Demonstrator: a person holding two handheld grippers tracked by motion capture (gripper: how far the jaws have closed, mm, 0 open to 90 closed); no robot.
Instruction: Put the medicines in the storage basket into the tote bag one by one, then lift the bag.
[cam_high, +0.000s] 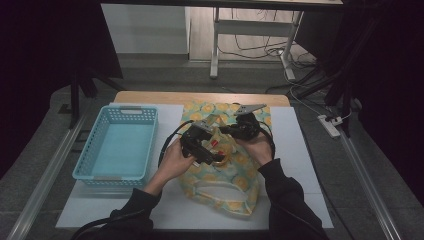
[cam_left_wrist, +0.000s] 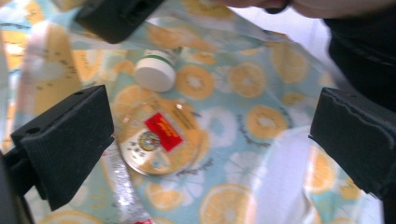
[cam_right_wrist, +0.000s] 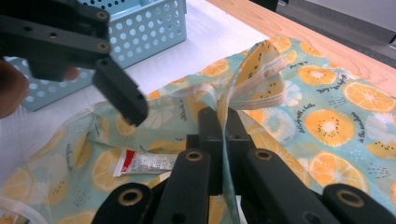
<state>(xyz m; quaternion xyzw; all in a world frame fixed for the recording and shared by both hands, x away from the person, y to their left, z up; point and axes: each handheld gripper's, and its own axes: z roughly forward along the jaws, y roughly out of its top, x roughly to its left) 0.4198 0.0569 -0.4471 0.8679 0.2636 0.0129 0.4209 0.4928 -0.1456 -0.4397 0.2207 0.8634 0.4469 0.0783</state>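
Centre frame: citrus-print fabric bag (cam_high: 220, 170), its edge pinched by the right gripper (cam_right_wrist: 223, 122). Inside lie a round gold tin (cam_left_wrist: 156, 137), white-capped bottle (cam_left_wrist: 155, 72) and silver sachet (cam_right_wrist: 145, 163); left gripper (cam_left_wrist: 210, 140) spread above. Left: light-blue perforated plastic basket (cam_high: 120, 145).

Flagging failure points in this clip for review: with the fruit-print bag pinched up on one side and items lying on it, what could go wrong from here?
1. The right tongs pinch only a thin fold of the orange-slice-print fabric bag; it could slip free and drop over the items.
2. The left tongs hang open above the round gold tin with a red label; its flat shape may make gripping awkward.
3. The white-capped bottle lies on its side and might roll if the fabric shifts.
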